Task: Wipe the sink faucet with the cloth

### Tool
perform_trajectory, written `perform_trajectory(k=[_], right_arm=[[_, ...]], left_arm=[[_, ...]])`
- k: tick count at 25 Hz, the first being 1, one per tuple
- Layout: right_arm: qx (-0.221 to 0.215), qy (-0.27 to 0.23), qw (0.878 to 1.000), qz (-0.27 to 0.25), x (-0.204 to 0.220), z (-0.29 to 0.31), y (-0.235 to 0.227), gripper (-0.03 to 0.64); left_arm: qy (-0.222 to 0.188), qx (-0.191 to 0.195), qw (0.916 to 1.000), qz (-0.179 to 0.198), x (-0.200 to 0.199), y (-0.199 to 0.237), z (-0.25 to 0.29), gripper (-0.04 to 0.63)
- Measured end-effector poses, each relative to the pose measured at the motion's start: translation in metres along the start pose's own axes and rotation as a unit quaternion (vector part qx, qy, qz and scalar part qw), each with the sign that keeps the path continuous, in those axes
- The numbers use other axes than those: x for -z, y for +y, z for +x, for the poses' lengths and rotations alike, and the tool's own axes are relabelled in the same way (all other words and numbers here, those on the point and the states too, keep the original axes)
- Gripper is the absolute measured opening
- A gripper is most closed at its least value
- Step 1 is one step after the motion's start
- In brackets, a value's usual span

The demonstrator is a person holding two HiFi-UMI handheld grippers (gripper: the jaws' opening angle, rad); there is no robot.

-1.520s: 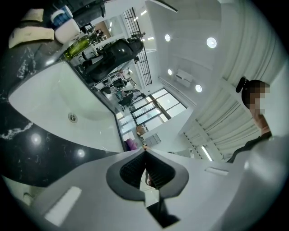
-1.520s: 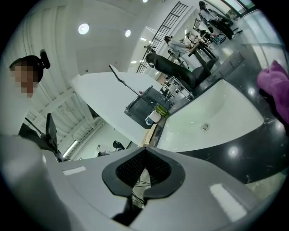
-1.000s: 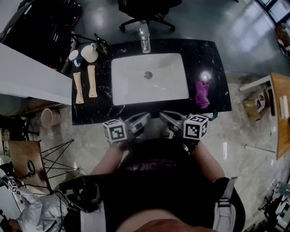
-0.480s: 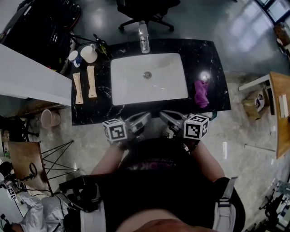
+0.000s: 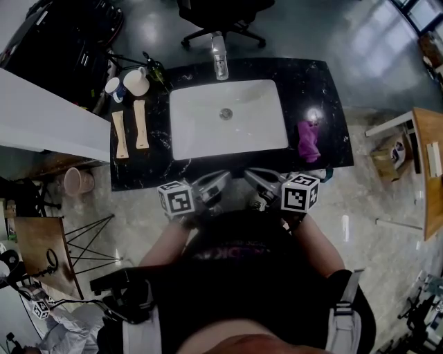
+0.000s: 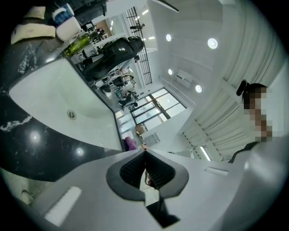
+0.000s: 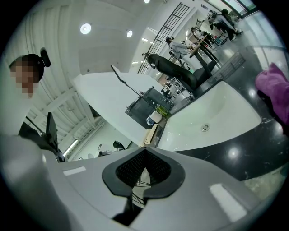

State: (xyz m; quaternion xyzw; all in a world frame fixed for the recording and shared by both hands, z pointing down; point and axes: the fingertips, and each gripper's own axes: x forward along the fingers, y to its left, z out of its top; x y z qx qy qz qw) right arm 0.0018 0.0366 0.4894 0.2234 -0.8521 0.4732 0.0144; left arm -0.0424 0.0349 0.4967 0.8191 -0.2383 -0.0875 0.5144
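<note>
On the left end of the counter point(image 5: 325, 90) you have two wooden pieces point(image 5: 131, 129) lying side by side, long sides running from you toward the back. Behind them stand two cups point(image 5: 136, 81) and a green bottle point(image 5: 156, 69), well apart from the cloth. A chair point(image 5: 221, 17) stands on the floor beyond the counter, behind the faucet. The white sink point(image 5: 208, 117) fills the middle of the counter and lies between your grippers and the faucet.

The faucet point(image 5: 221, 59) stands at the middle of the sink's far rim. Its long axis runs from the back toward you, and the spout end reaches over the far rim of the basin.

The cloth point(image 5: 309, 140), purple and bunched, lies on the counter to the right of the sink, near its right rim but not in the basin. Its long axis runs from near to far, roughly along that rim. In the right gripper view the cloth point(image 7: 273, 88) sits at the far right edge.

Your left gripper point(image 5: 223, 177) and right gripper point(image 5: 249, 173) hang at the near edge of the counter, close to your body, tips angled toward each other. Each gripper view shows the pads pressed together with nothing between them: the left gripper point(image 6: 144, 153) is closed and empty, and so is the right gripper point(image 7: 143, 151). Neither touches the cloth or the faucet.
</note>
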Motion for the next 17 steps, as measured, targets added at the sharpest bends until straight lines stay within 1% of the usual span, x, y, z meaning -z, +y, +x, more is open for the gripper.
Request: perform_trajectory(k=[13, 17], right_arm=[[0.002, -0.002, 1.000, 0.007, 0.0012, 0.0024, -0.0005, 0.011], [0.002, -0.004, 1.000, 0.008, 0.0036, 0.0026, 0.0001, 0.011]], left_arm=[[0.002, -0.005, 1.0000, 0.003, -0.0014, 0.0045, -0.0034, 0.000], [0.005, -0.003, 1.0000, -0.002, 0.0006, 0.0005, -0.0047, 0.000]])
